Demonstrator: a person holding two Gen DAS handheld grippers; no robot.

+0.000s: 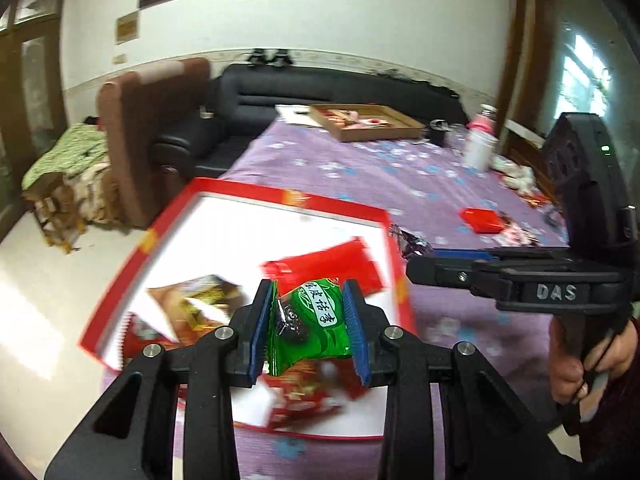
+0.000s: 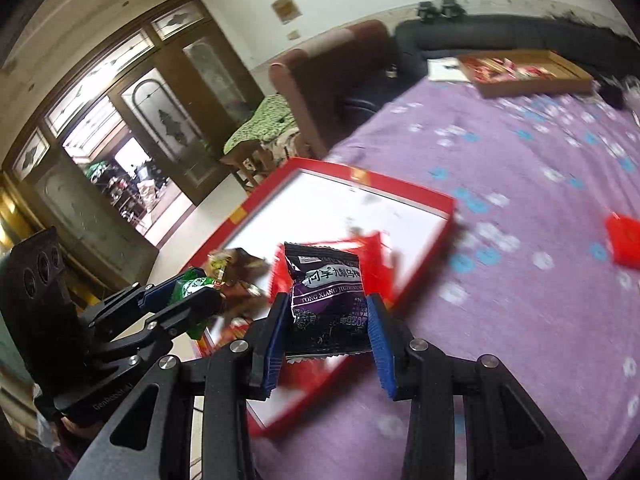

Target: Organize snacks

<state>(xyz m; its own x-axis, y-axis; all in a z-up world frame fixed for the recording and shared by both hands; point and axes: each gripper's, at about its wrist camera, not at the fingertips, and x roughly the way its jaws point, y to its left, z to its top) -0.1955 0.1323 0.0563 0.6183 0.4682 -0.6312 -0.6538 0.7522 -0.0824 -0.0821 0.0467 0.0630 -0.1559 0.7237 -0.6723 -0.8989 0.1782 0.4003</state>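
Left tongs (image 1: 308, 330): closed on a green snack packet (image 1: 310, 320), pads pressing its two side edges; the packet is carried above the near part of the red box (image 1: 280, 194), not resting in it. Right tongs (image 2: 326, 338): closed on a dark purple snack packet (image 2: 326, 300), gripped across its lower half, its top seam standing free; it too hangs over the red box.

The red box sits at the corner of the table (image 2: 520, 240), which is covered by a purple cloth; inside lie a red packet (image 1: 324, 268) and a brown-gold packet (image 1: 200, 300), with further wrappers blurred at the near edge. A loose red packet (image 1: 480, 220) lies well apart on the cloth.

Handling, as a judgement: both packets are light, soft film pillows with a small firm content; the film is glossy and likely slippery; it crumples rather than resists. Preferred hold: across the flat body near the middle, or on a crimped end seam, where the pads bite; avoid pinching only the loose corner, since the packet may swing or slide out. Little closing force should be needed.
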